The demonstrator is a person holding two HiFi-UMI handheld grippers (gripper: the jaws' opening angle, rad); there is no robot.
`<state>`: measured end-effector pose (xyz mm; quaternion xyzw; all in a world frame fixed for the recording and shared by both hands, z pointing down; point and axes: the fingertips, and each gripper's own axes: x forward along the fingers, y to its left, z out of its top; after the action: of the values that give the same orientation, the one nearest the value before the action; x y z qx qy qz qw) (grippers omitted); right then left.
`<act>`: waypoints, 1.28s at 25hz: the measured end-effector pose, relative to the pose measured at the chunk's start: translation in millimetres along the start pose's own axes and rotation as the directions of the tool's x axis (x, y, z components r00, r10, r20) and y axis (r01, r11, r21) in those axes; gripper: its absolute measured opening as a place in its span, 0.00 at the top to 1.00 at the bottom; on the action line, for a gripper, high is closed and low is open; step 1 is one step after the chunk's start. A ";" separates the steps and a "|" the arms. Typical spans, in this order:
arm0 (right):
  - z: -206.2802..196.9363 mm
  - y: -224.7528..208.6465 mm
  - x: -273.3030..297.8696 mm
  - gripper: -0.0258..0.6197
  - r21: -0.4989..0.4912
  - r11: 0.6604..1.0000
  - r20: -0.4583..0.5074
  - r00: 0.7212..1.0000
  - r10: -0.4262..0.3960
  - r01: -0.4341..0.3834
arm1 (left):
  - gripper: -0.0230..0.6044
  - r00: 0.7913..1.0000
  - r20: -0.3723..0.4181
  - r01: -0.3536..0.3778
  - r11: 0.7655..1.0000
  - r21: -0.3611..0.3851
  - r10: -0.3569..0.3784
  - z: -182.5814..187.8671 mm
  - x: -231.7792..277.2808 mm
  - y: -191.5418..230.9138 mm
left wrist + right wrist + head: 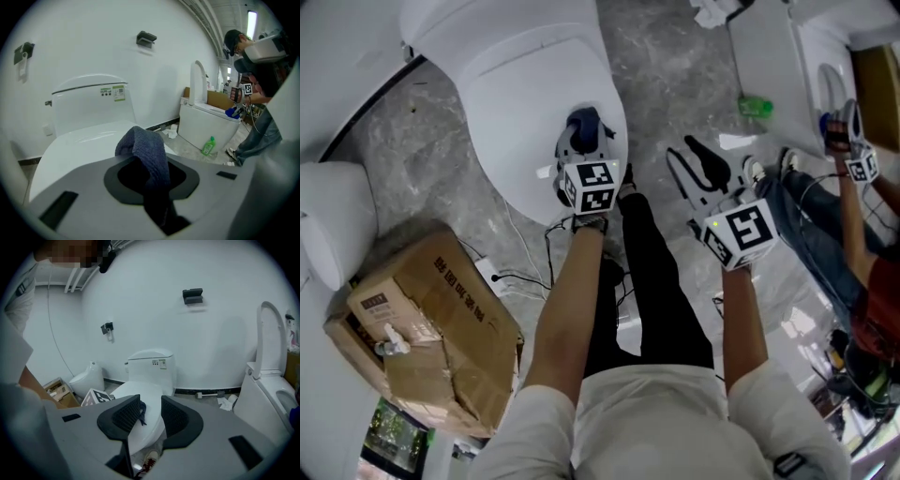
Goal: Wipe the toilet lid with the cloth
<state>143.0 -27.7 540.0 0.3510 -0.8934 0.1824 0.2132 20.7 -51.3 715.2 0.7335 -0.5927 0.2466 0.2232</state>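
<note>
Cloth partly hidden in left claw

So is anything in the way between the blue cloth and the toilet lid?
No, nothing that I can see. The left tool grips the cloth right over the closed white lid, and nothing lies on it.

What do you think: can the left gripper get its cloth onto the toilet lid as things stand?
Probably yes: the left gripper holds the cloth over the bare lid, nothing between.
</note>
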 end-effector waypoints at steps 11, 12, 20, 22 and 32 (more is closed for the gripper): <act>-17.1 -3.7 -18.7 0.72 0.023 0.998 0.013 0.998 -0.067 0.067 | 0.85 0.982 -0.071 0.185 0.969 0.163 -0.175 -19.8 -5.9 -77.4; -18.4 0.2 -19.2 0.72 0.022 0.998 0.014 0.998 -0.067 0.066 | 0.85 0.981 -0.072 0.189 0.968 0.165 -0.180 -23.9 -9.8 -78.0; -23.1 33.9 -29.5 0.73 0.027 0.999 0.020 0.999 -0.039 0.038 | 0.86 0.991 -0.073 0.119 0.986 0.117 -0.110 -54.1 -50.8 -38.6; -22.6 43.2 -31.6 0.74 0.026 0.999 0.022 0.999 -0.032 0.031 | 0.86 0.994 -0.070 0.093 0.991 0.093 -0.086 -62.7 -62.1 -24.3; -20.5 85.0 -34.7 0.83 0.020 0.999 0.027 0.999 0.026 -0.026 | 0.86 0.997 -0.071 -0.005 1.000 0.012 0.006 -91.0 -96.9 57.0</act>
<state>111.3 59.5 524.6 0.3439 -0.8988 0.1893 0.1952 -61.0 67.4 727.4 0.7239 -0.5851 0.2765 0.2392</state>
